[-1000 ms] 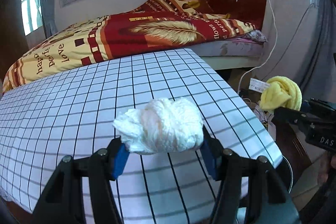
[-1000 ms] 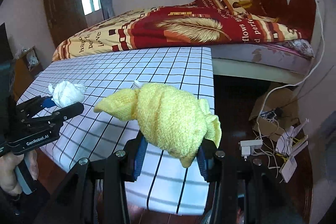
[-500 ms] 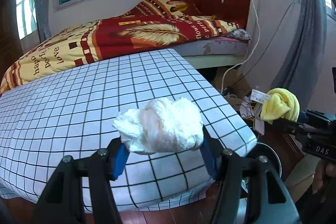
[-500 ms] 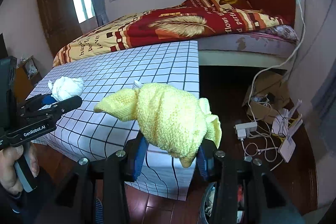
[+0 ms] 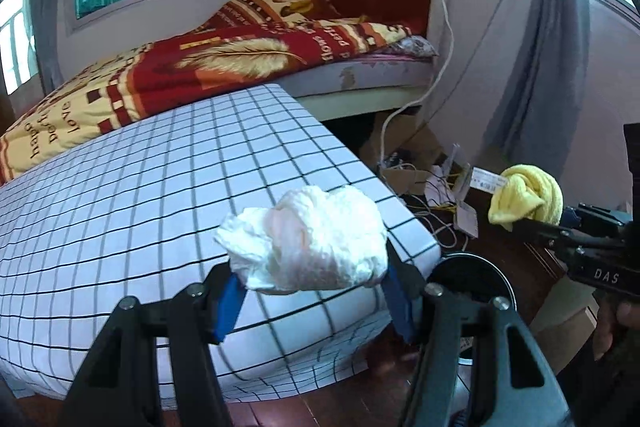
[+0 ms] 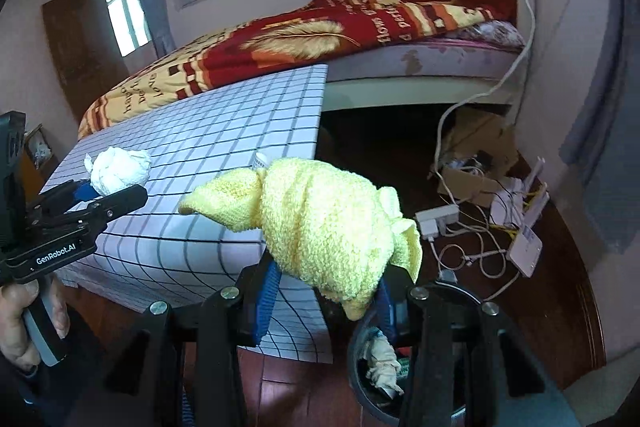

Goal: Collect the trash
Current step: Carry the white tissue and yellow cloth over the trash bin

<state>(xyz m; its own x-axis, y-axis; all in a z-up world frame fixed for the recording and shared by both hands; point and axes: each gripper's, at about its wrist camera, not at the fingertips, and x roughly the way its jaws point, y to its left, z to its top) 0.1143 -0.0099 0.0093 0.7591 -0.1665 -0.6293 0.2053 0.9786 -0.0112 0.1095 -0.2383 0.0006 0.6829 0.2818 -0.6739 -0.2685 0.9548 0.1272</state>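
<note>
Left hand-held gripper point(image 5: 312, 291) pinches the white tissue wad point(image 5: 308, 247) over the bench point(image 5: 160, 187) edge; right hand-held gripper point(image 6: 324, 303) clamps the yellow cloth point(image 6: 328, 227) near the bin point(image 6: 360, 367). Risk: early release drops either on the floor point(image 6: 288, 387), since the bin mouth is small and half hidden.

The white wad point(image 5: 308, 239) looks like soft crumpled tissue paper, matt and wrinkled. The yellow cloth point(image 6: 332, 223) is a nubbly knitted or terry fabric, rough and matt. The gripper fingers point(image 5: 124, 359) are matt black plastic with small shiny metal screws and blue pads. The checked tablecloth point(image 5: 160, 187) seems smooth with a slight sheen. The floor point(image 6: 288, 387) is glossy reddish wood. The bin point(image 6: 448, 291) is dark smooth plastic.
</note>
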